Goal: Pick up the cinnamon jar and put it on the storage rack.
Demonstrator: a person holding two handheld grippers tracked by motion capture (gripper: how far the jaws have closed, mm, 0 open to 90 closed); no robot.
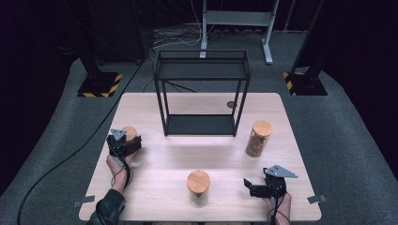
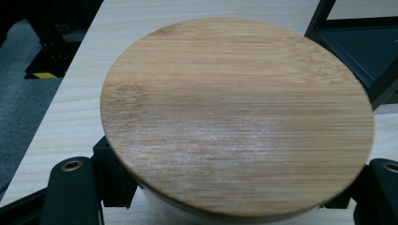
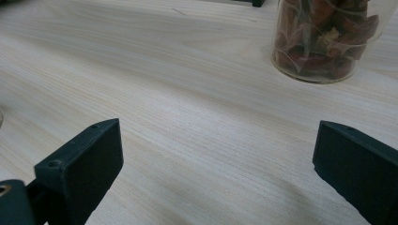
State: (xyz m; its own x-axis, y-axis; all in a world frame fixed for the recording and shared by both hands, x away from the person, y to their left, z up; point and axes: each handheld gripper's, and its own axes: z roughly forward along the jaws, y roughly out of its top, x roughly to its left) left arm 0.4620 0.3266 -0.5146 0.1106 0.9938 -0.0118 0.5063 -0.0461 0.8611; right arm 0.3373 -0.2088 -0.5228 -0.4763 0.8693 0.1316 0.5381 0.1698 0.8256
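Item 1: one round bamboo lid [image 2: 237, 117], flat, fine-grained, pale streaks across its face, seated on a clear glass jar [image 2: 187, 216] at the table's left edge. The left gripper [image 1: 125, 143], black plastic with a grey three-cornered plate on top, is clamped on this jar just under the lid; in the left gripper view both black jaws press against the glass from either side.

Item 2: one right gripper [image 1: 253, 186], same make, resting low at the table's near right with nothing between its jaws (they stand wide apart over bare wood in the right gripper view).

Item 3: jars with bamboo lids, three in all. Besides the held one: a short jar with a round wooden lid [image 1: 198, 187] near the front centre, contents unclear; and a tall clear jar of reddish-brown dried pieces [image 1: 258, 138] standing upright at the right, beside the rack.

Item 4: one black metal two-tier rack [image 1: 202, 92], thin square-section frame, flat lower shelf and rimmed upper shelf, at the table's far centre.

Item 5: one light wooden table [image 1: 159, 164], rounded corners, straight pale grain, set on grey carpet.

Item 6: two hands, one per gripper, entering from the near edge; left forearm in a dark sleeve.
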